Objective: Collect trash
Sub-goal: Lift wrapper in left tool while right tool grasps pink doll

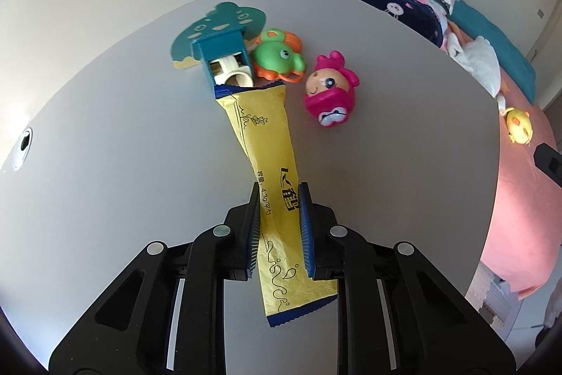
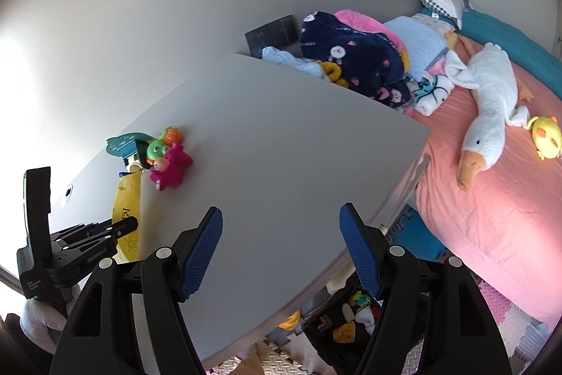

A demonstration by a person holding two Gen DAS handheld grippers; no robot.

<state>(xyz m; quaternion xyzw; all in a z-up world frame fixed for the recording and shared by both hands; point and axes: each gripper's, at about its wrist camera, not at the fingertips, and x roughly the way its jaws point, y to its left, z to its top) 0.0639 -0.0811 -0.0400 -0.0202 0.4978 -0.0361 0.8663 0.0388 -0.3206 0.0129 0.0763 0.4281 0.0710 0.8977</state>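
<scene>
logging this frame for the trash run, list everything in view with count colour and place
wrapper: 1, yellow with blue ends, held above the table, far end by the teal box
table: 1, grey, beside the bed
teal box: 1, teal, far side of table, on a teal card cutout
turtle toy: 1, green and orange, right of the box
doll toy: 1, pink, right of the wrapper
goose plush: 1, white with orange beak, on the bed
chick plush: 1, yellow, on the bed by the goose
bed: 1, pink sheet, piled blankets at the head
left gripper: 1, black, jaws shut on the wrapper
right gripper: 1, black, jaws open over the table's near edge
</scene>
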